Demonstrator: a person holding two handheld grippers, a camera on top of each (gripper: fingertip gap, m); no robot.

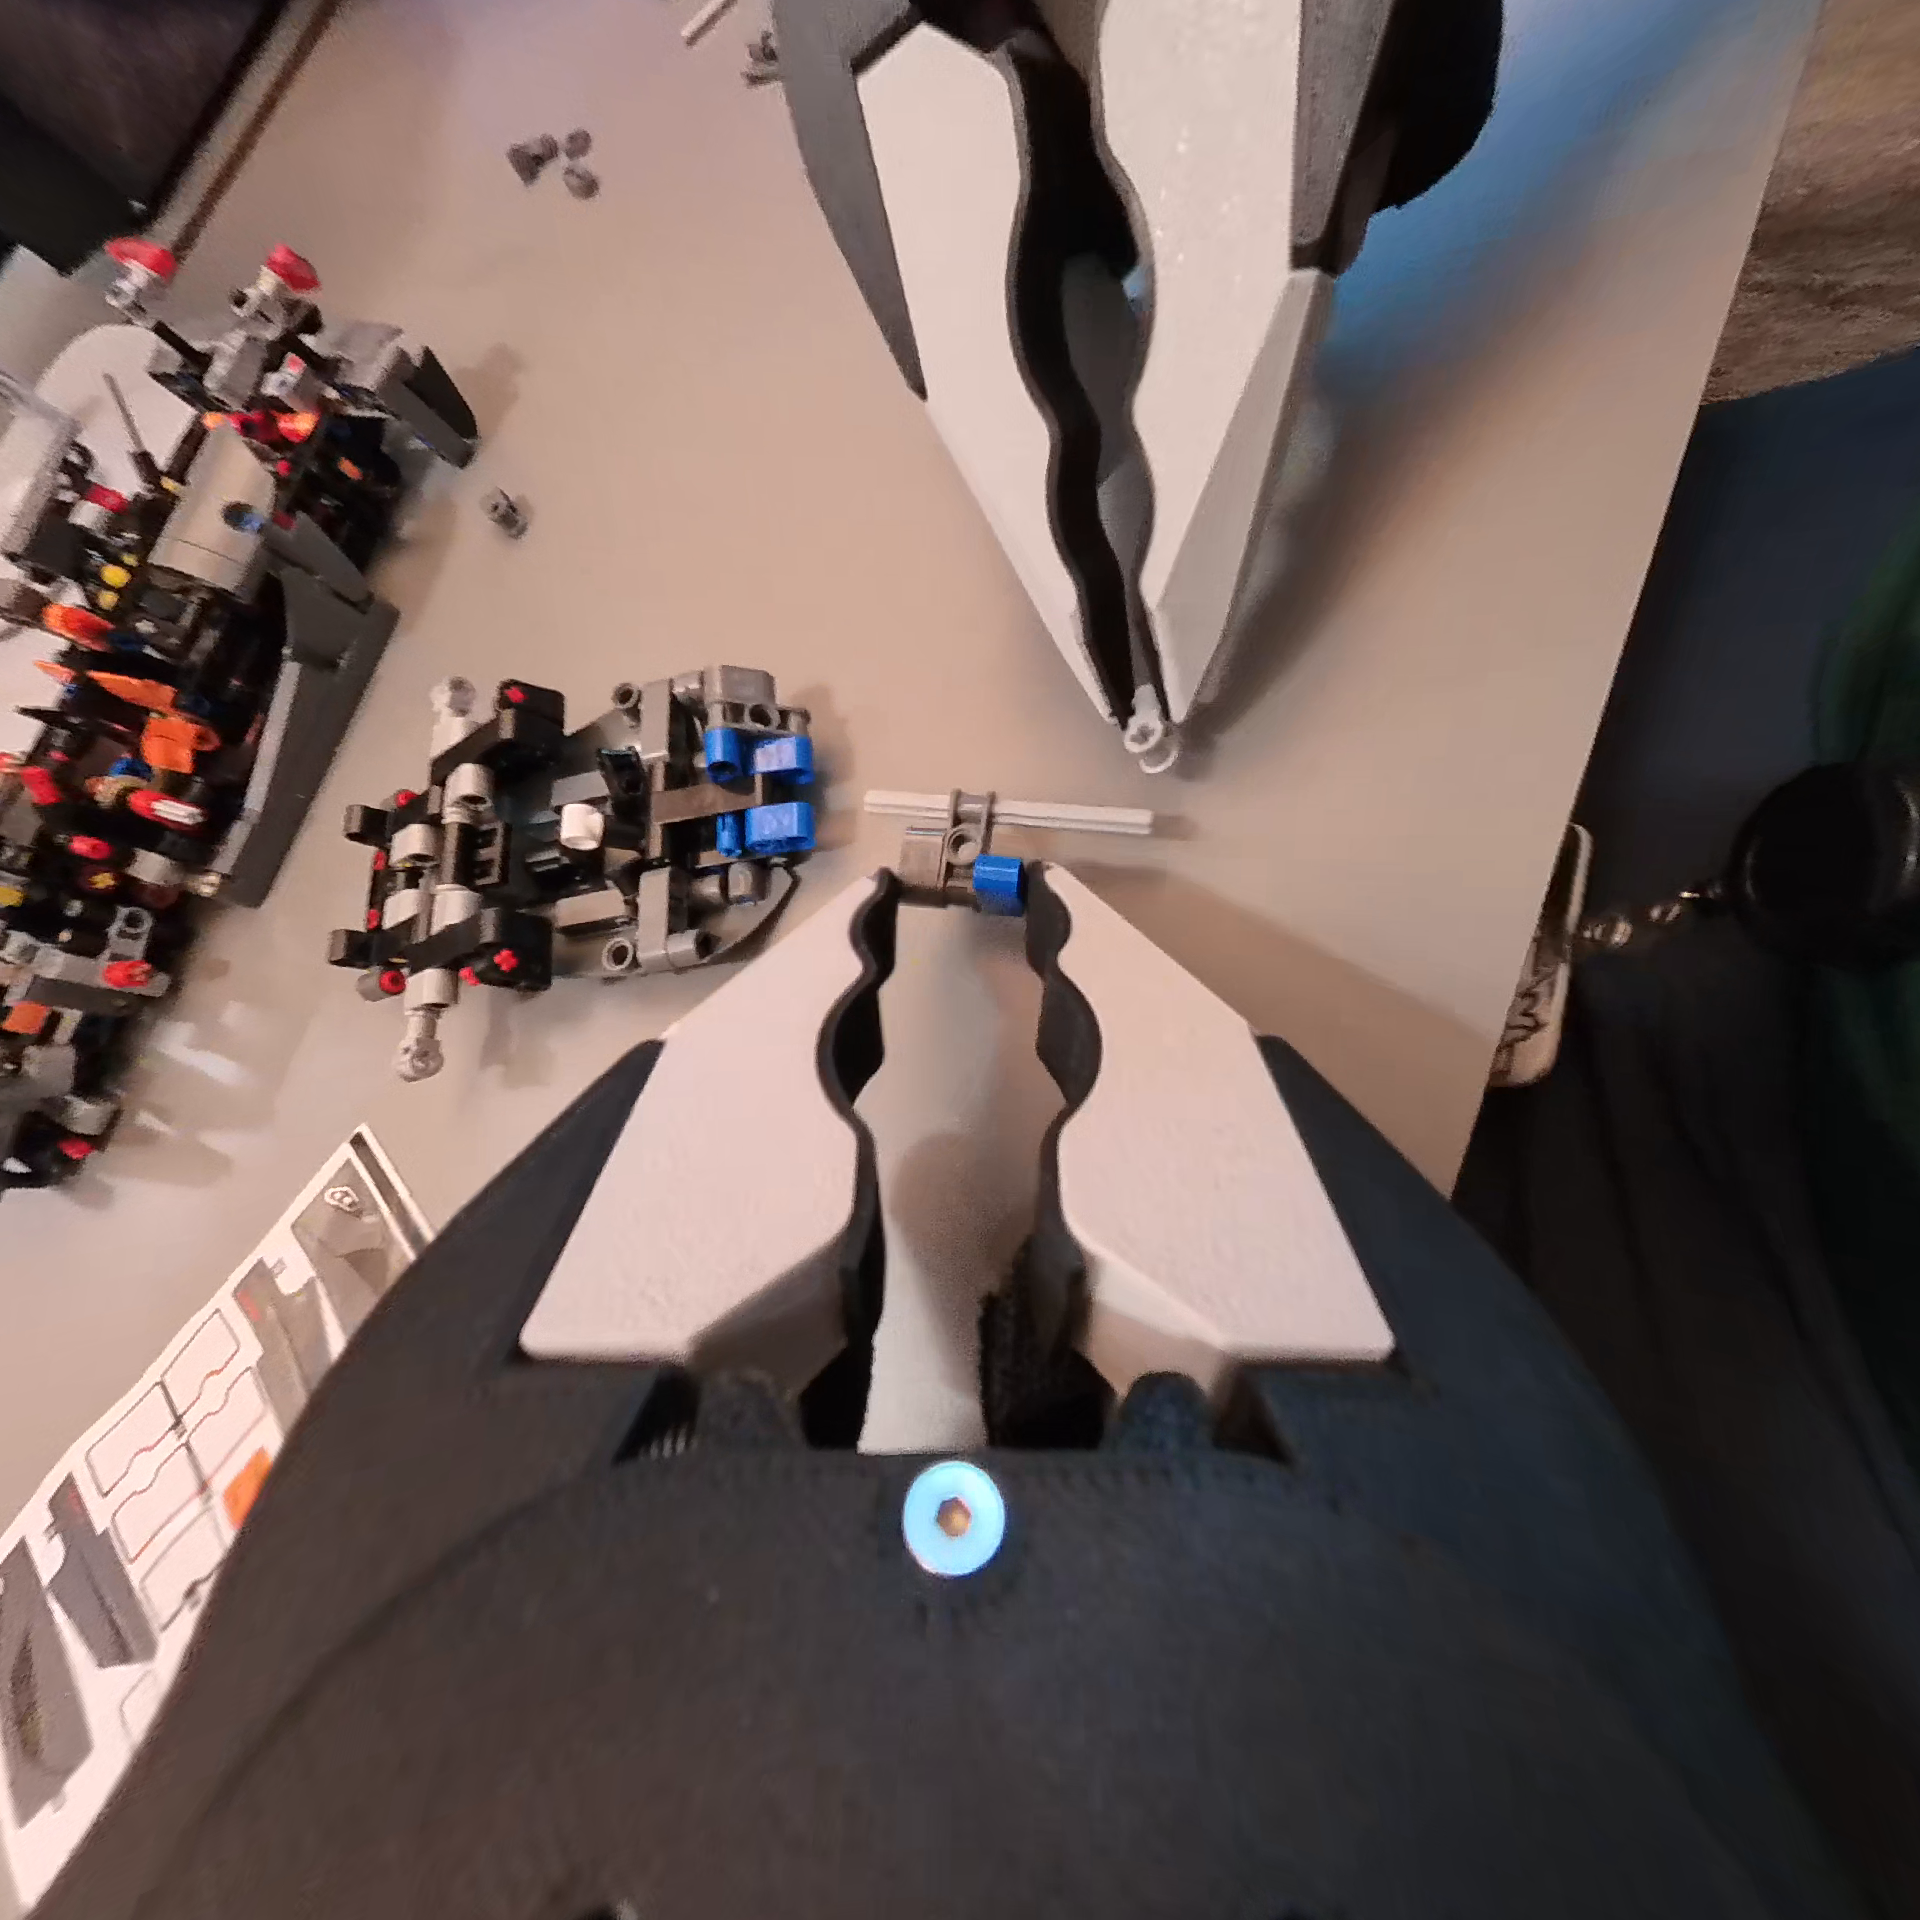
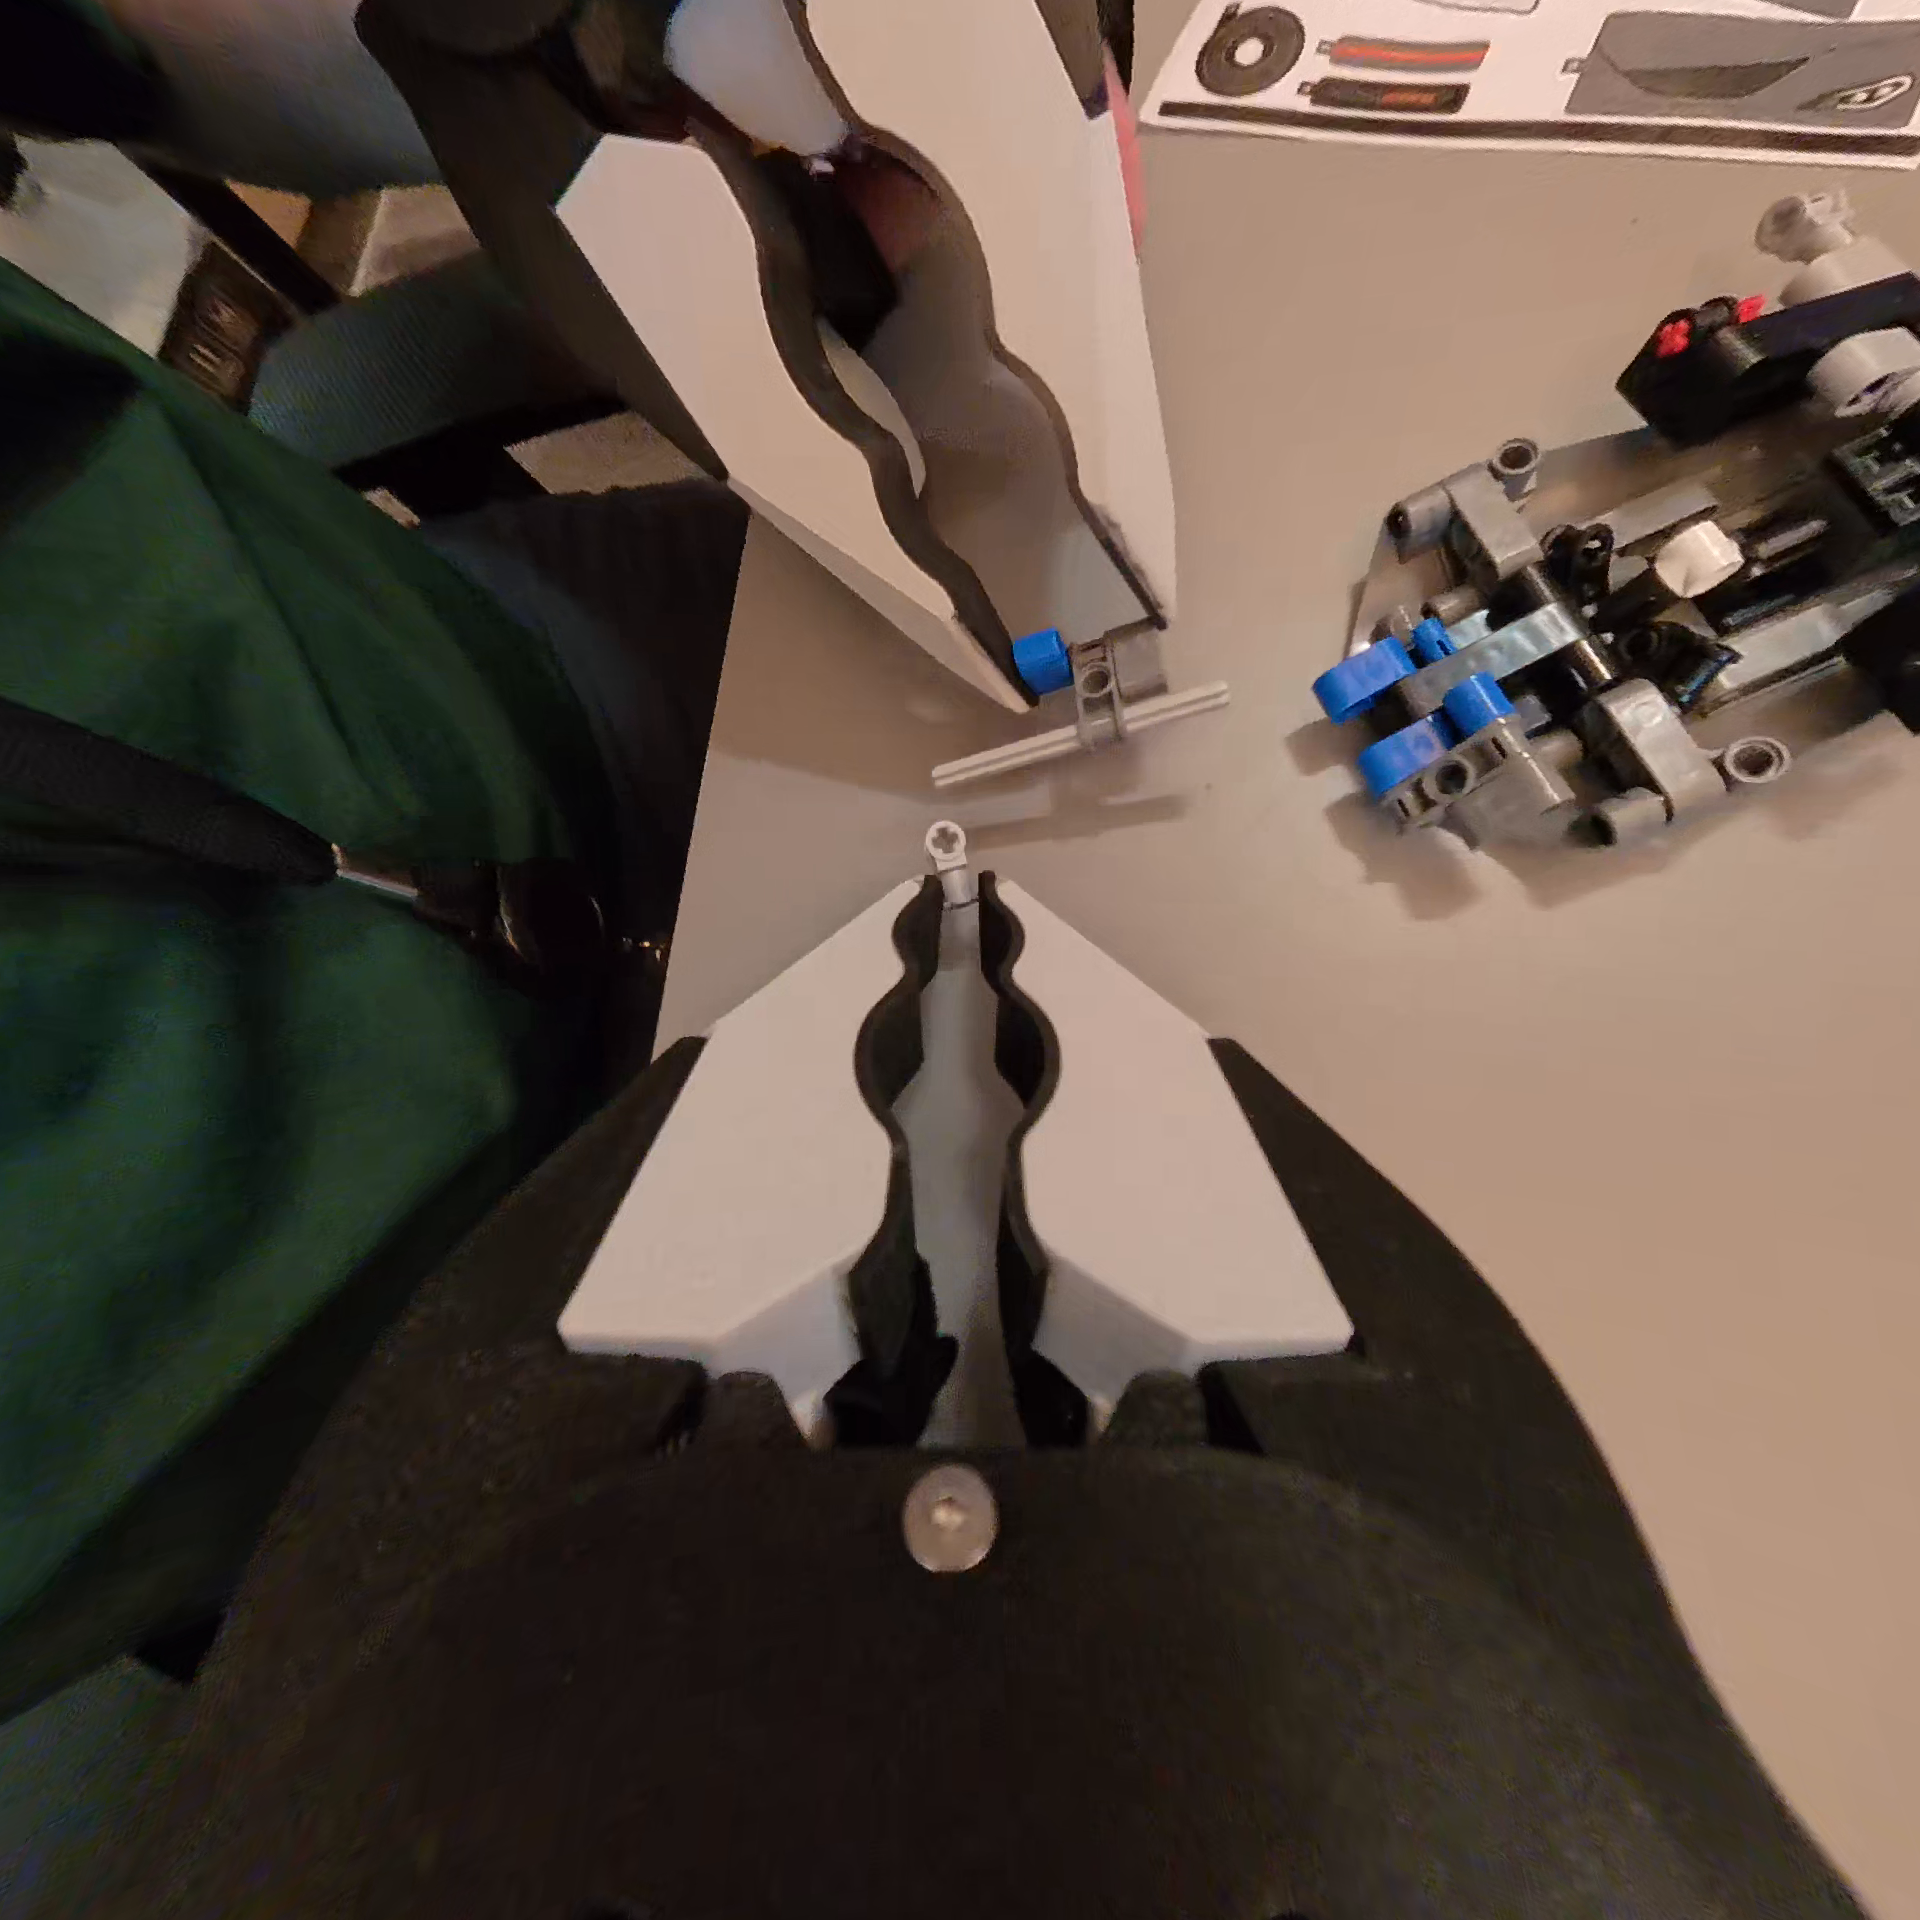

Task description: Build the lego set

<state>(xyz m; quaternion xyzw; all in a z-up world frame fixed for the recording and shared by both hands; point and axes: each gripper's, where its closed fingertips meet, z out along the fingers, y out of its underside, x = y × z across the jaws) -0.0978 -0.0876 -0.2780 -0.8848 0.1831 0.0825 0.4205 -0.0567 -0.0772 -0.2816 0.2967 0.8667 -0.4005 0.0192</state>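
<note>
My left gripper point(image 1: 956, 883) is shut on a small assembly point(image 1: 961, 868): a grey connector with a blue pin, carrying a light grey axle point(image 1: 1081, 816) crosswise. It also shows in the right wrist view point(image 2: 1091, 670). My right gripper point(image 2: 951, 883) is shut on a small light grey pin point(image 2: 948, 847), whose cross-shaped end sticks out of the tips. In the left wrist view the right gripper point(image 1: 1143, 717) hangs just above the axle's right end. A black and grey sub-build with blue parts point(image 1: 582, 831) lies on the table to the left, and it appears again in the right wrist view point(image 2: 1558, 675).
A larger black, red and orange build point(image 1: 156, 644) sits at the far left. Loose dark pins point(image 1: 556, 161) lie farther back. A sticker sheet point(image 1: 187, 1455) lies near the front left. The grey table's edge point(image 1: 1558, 831) runs on the right, with a person's green sleeve point(image 2: 208, 831) beyond it. About 5 cm separates my left fingertips from my right.
</note>
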